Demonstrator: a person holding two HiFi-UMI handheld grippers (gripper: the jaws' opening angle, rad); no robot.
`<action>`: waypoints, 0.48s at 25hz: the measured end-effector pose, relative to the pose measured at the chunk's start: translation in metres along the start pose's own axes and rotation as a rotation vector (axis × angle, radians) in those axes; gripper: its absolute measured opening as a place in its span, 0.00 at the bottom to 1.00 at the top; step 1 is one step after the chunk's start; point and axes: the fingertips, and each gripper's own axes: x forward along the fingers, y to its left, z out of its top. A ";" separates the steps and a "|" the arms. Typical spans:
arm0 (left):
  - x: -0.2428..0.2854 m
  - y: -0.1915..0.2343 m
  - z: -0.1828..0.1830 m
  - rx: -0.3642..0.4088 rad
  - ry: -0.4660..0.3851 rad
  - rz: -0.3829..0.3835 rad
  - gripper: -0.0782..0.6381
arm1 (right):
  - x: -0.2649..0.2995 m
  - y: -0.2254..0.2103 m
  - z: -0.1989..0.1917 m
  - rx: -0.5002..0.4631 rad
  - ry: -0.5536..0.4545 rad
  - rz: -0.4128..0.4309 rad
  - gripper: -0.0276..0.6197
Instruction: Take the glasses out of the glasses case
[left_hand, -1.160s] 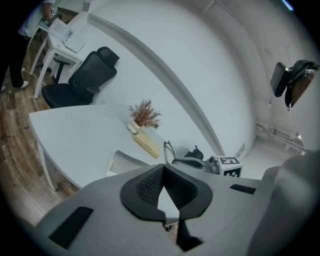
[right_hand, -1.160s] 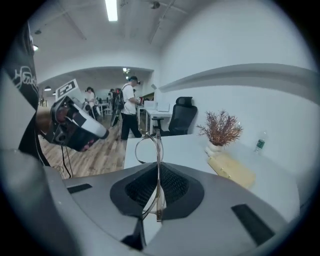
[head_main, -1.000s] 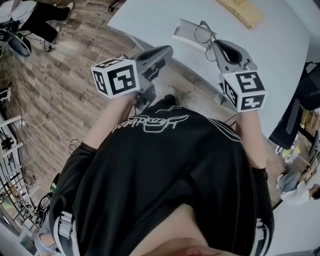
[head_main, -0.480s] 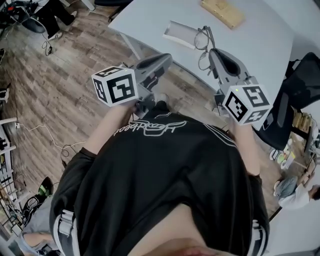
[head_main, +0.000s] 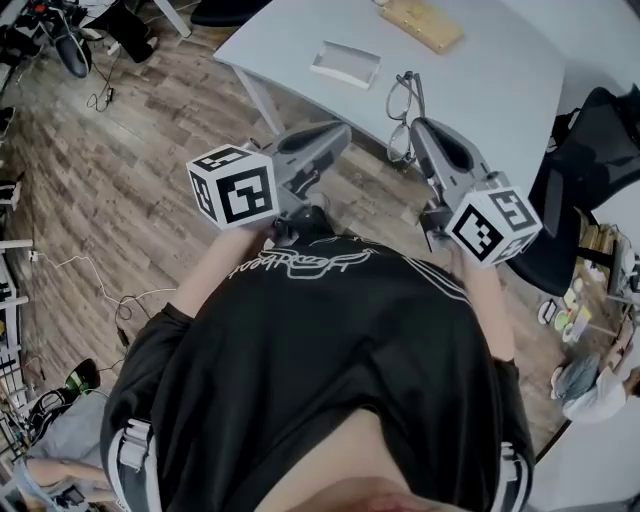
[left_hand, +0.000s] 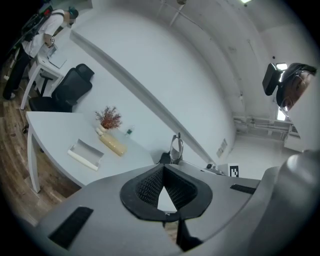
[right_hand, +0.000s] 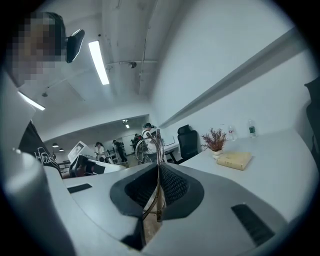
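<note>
Glasses (head_main: 402, 98) now sitting farther from glasses case (head_main: 345, 64) than second ago; case staying open on counter (head_main: 500, 90).

Risk: thin frame pivoting or slipping free, since right gripper (head_main: 420, 128) is clamping only narrow wire edge; hard squeeze likely bending it.

Left gripper (head_main: 338, 132) hanging off counter, jaws together, holding nothing.

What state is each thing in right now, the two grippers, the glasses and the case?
Left gripper: shut, empty.
Right gripper: shut on the glasses.
Glasses: out of the case, held by the right gripper.
Glasses case: open, empty, lying on the table.
</note>
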 end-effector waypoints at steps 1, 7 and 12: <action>0.000 -0.007 -0.004 0.005 -0.002 -0.001 0.12 | -0.008 0.003 -0.001 0.007 -0.005 0.006 0.07; -0.008 -0.031 -0.034 0.006 0.012 0.005 0.12 | -0.047 0.022 -0.013 0.041 -0.026 0.029 0.07; -0.010 -0.049 -0.049 -0.003 0.027 0.010 0.12 | -0.069 0.029 -0.021 0.076 -0.020 0.042 0.07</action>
